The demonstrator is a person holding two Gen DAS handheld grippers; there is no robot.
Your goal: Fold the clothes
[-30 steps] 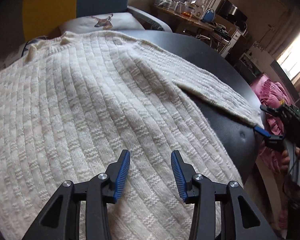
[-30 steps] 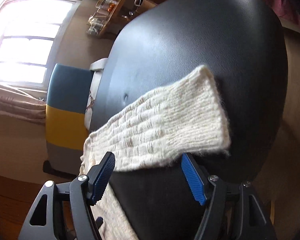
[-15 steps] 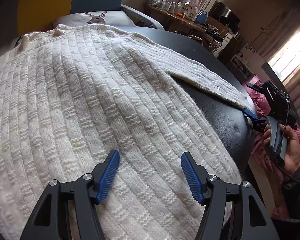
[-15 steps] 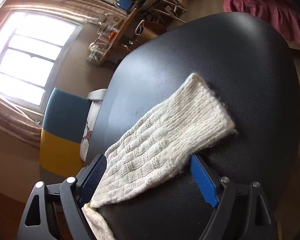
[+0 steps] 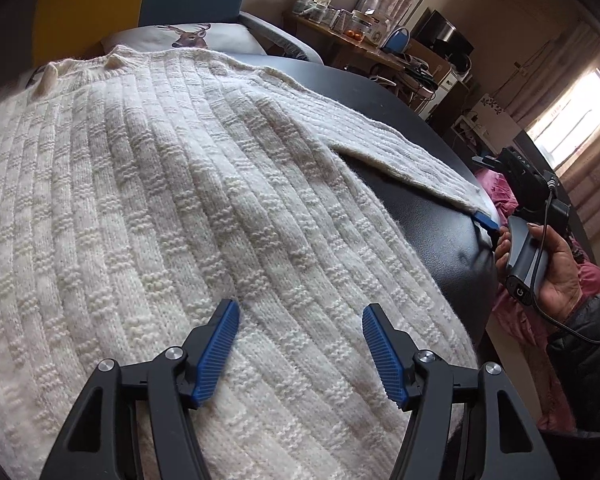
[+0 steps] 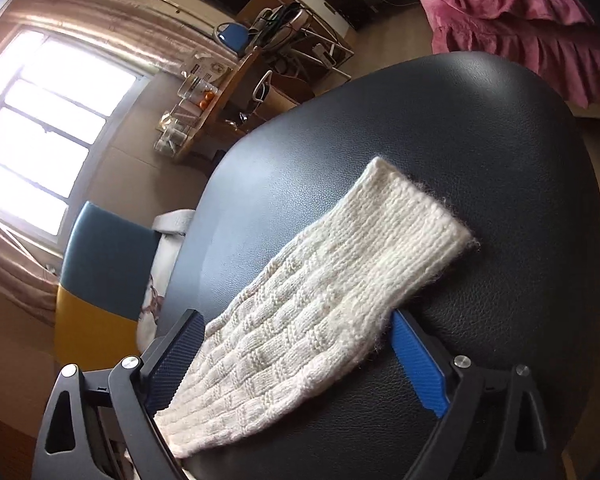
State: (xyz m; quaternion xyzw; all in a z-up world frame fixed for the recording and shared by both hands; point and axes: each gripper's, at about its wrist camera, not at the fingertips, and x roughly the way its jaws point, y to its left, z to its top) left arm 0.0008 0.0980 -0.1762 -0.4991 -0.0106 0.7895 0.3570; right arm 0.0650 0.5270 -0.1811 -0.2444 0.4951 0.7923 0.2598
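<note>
Sweater [image 5: 172, 208] bears no readable label; both tools gape wide.

Sweater [image 5: 188, 184] chunky rough knit; table [image 6: 420, 140] glossy leather-look.

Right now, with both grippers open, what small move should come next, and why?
Probably close the right gripper on the sleeve: its open fingers already straddle it on the black table, while the left gripper only hovers over the sweater body.

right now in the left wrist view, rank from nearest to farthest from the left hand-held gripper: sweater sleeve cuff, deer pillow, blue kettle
From the left hand-held gripper:
1. sweater sleeve cuff, right, at the table edge
2. deer pillow, ahead, past the sweater collar
3. blue kettle, far right on the desk
</note>
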